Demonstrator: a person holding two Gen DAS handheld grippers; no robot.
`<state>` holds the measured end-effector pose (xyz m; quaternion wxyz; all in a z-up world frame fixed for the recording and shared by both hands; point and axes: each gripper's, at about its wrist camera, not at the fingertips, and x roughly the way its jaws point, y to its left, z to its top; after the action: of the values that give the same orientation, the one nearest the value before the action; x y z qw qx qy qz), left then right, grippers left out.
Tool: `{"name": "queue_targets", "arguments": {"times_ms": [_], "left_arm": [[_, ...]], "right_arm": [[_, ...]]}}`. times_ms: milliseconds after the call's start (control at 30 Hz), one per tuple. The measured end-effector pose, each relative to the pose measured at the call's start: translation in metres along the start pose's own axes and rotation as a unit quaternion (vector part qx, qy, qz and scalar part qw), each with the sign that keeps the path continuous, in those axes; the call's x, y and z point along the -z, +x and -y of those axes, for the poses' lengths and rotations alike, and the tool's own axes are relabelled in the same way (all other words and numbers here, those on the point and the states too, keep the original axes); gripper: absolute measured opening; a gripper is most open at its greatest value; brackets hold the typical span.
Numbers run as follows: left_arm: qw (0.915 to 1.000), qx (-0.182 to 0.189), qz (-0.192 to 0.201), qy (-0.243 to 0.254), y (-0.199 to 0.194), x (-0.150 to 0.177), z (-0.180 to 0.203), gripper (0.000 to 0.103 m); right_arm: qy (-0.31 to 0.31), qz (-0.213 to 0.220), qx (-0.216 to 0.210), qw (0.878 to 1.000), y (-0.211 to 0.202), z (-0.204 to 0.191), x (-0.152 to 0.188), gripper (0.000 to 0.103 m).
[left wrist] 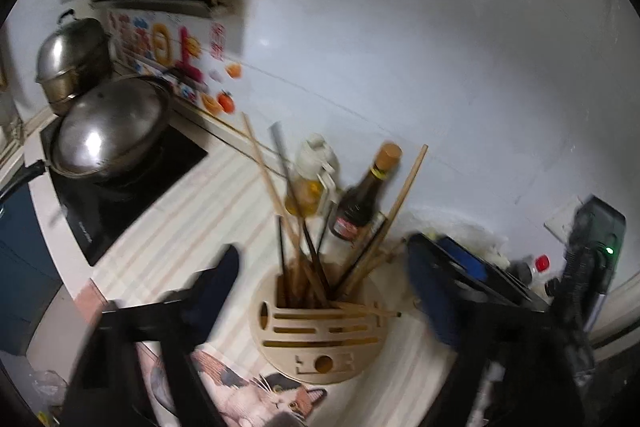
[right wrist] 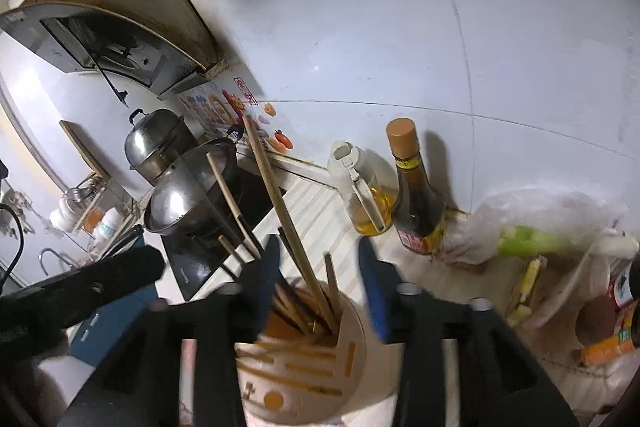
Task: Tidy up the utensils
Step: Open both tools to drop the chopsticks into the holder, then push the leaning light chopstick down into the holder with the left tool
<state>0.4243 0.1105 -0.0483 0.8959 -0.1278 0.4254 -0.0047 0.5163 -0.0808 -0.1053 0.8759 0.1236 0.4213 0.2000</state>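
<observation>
1. My left gripper [left wrist: 324, 299]: jaws spread wide, one blue-padded finger on either side of the utensil holder [left wrist: 320, 331]; nothing is clasped between them; the picture is blurred.
2. My right gripper [right wrist: 320, 287]: jaws parted, nothing gripped; the fingers flank the chopsticks [right wrist: 304, 291] above the holder's open compartment; whether a pad touches a stick I cannot tell.
3. Utensil holder: a round, pale wooden block with slotted top, standing on the striped countertop [left wrist: 224, 211], between the induction hob [left wrist: 120, 187] and the wall [left wrist: 400, 47].
4. Chopsticks: a bundle of wooden and dark sticks upright in the holder's rear compartment, fanning outward; in the left view a few lie flat across the slotted top, tips over the rim.
5. Behind the holder, against the wall: an oil dispenser [right wrist: 362, 187] and a dark sauce bottle [right wrist: 416, 195], just beside each other.
6. On the hob: a lidded wok [left wrist: 108, 135]; a steel steamer pot [left wrist: 74, 59] beyond it; a range hood [right wrist: 100, 43] above.
7. Toward the counter's right end: a plastic bag holding a leek [right wrist: 532, 241].
</observation>
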Motion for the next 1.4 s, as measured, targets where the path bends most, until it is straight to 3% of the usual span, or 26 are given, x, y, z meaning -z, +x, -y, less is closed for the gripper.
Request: {"name": "queue_targets", "arguments": {"times_ms": [167, 233, 267, 500, 633, 700, 767, 1067, 1267, 1400], "left_arm": [[0.9985, -0.048, 0.020, -0.013, -0.007, 0.004, -0.021, 0.090], [0.9970, -0.068, 0.028, -0.025, -0.010, 0.006, -0.032, 0.102], [0.9960, -0.076, 0.033, -0.032, -0.010, 0.007, -0.039, 0.103], [0.9880, -0.137, 0.056, -0.045, -0.013, 0.009, -0.058, 0.103], [0.9821, -0.172, 0.063, -0.042, -0.003, 0.003, -0.060, 0.103], [0.9796, -0.187, 0.062, -0.041, 0.003, -0.002, -0.062, 0.103], [0.9790, -0.191, 0.058, -0.043, 0.008, -0.006, -0.064, 0.103], [0.9806, -0.187, 0.036, -0.045, 0.037, -0.022, -0.067, 0.103], [0.9802, -0.189, 0.028, -0.052, 0.046, -0.025, -0.074, 0.103], [0.9805, -0.187, 0.028, -0.053, 0.048, -0.028, -0.077, 0.103]], "right_arm": [[0.016, 0.002, 0.003, 1.000, -0.025, 0.007, -0.003, 0.056], [0.018, 0.006, 0.008, 1.000, -0.033, 0.007, -0.006, 0.056], [0.016, 0.008, 0.007, 1.000, -0.036, 0.006, -0.008, 0.056], [-0.024, 0.029, -0.011, 0.999, -0.036, -0.020, -0.027, 0.056], [-0.038, 0.023, -0.011, 0.999, -0.015, -0.033, -0.043, 0.039], [-0.040, 0.020, -0.006, 0.999, -0.003, -0.036, -0.050, 0.020], [-0.044, 0.022, 0.001, 0.999, 0.006, -0.038, -0.054, 0.005], [-0.065, 0.025, 0.005, 0.998, 0.019, -0.044, -0.046, 0.005], [-0.099, -0.004, 0.006, 0.995, 0.037, -0.052, -0.024, 0.004], [-0.102, -0.054, 0.011, 0.993, 0.059, -0.049, -0.002, 0.004]]}}
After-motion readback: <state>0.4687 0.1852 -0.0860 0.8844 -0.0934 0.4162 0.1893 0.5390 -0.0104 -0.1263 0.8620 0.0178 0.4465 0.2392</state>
